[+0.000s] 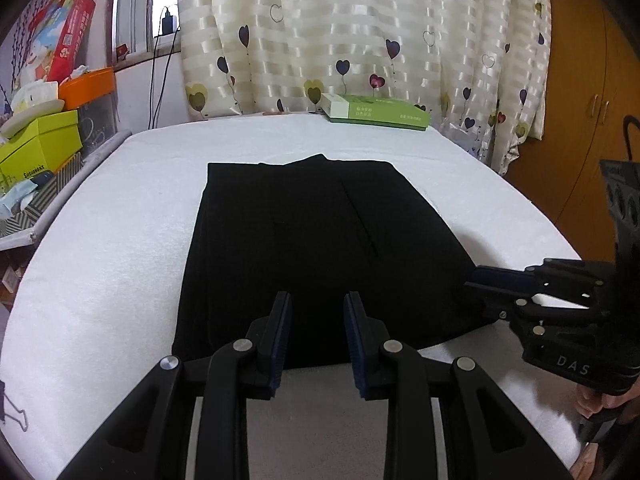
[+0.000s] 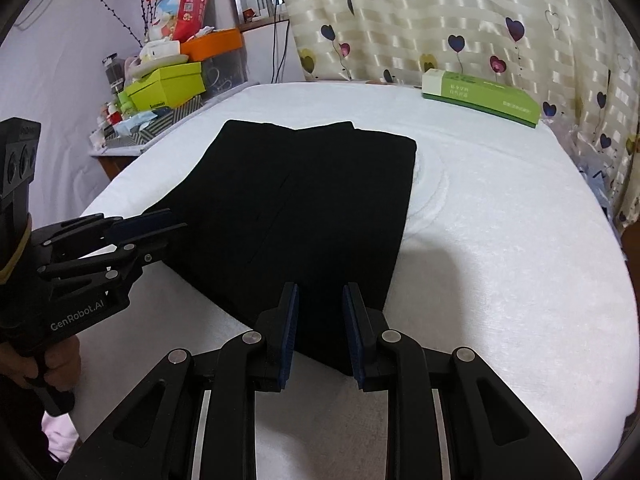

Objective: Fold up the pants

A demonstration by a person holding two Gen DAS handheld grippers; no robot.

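Black pants (image 1: 312,248) lie folded flat mid-desk (image 1: 120,240) on the white cover. Left gripper (image 1: 317,334) and right gripper (image 2: 320,330) both hover at the near edge, fingers spread, pinching nothing. Fabric's so dark the fold lines barely show; the hands are mostly cropped out.

Folded black pants (image 2: 316,208) on white cloth (image 2: 500,248); right claw (image 2: 320,308) apart, seemingly just above hem.
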